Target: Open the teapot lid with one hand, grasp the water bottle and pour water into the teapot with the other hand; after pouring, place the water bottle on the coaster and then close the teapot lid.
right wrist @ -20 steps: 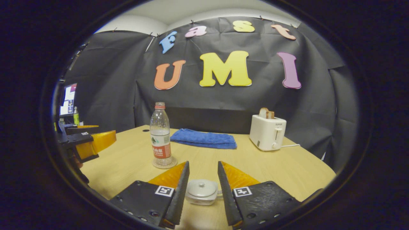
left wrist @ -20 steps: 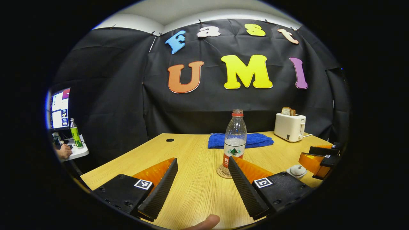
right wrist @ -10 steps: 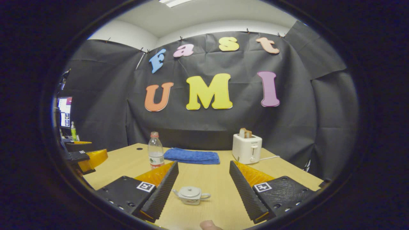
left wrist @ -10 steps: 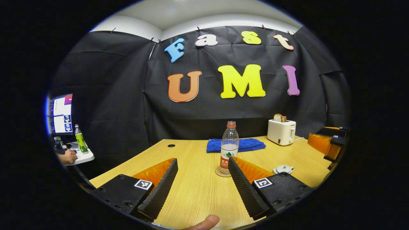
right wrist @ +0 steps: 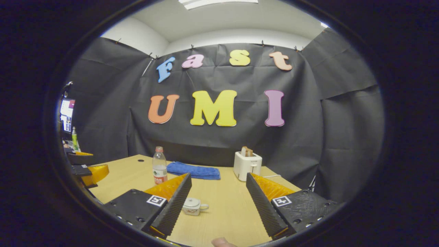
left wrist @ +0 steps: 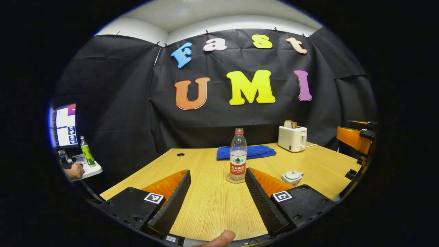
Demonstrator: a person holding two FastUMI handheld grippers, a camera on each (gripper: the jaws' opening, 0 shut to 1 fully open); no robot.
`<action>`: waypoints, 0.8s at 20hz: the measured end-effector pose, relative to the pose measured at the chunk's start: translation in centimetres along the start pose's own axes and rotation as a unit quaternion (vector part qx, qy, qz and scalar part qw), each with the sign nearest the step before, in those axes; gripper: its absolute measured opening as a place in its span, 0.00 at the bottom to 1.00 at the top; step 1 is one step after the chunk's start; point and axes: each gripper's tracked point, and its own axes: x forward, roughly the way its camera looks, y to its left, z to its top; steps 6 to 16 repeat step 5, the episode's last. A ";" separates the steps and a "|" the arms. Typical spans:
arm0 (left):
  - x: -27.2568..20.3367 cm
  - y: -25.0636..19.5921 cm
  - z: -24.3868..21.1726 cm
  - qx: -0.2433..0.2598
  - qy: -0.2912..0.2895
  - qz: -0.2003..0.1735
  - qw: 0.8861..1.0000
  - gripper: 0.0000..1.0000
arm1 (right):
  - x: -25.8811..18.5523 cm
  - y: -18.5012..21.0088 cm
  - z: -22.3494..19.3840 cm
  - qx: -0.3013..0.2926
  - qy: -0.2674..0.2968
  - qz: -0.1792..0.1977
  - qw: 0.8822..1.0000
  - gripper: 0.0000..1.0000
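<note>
A clear water bottle (left wrist: 238, 154) with a red cap and red label stands upright on a round coaster (left wrist: 235, 178) in the middle of the wooden table (left wrist: 205, 206). The small white teapot (left wrist: 292, 177) sits to its right with its lid on. My left gripper (left wrist: 216, 201) is open, held back near the table's front edge, with nothing between its fingers. In the right gripper view, the teapot (right wrist: 192, 207) rests on the table ahead of my open right gripper (right wrist: 219, 206), and the bottle (right wrist: 159, 166) stands farther back left. The left gripper (right wrist: 85, 169) shows at the far left.
A folded blue towel (left wrist: 246, 152) lies behind the bottle. A white toaster (left wrist: 292, 138) with bread in it stands at the back right. A side desk with a monitor (left wrist: 64, 125), a green bottle (left wrist: 86, 151) and a person's hand (left wrist: 73, 171) is off to the left.
Both grippers have pulled back and up from the table, so bottle and teapot look smaller and farther. The right gripper's jaws have widened from close around the teapot lid to fully open.
</note>
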 end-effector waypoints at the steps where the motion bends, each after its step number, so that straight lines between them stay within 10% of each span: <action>1: -0.1 -0.3 -0.1 0.000 0.001 -0.004 1.000 0.99 | 0.0 -0.1 -0.2 0.001 0.002 -0.001 1.000 0.96; 16: -0.1 -0.6 -0.5 0.000 0.005 -0.007 1.000 0.99 | 0.5 -0.4 -1.6 0.006 0.018 -0.001 1.000 0.96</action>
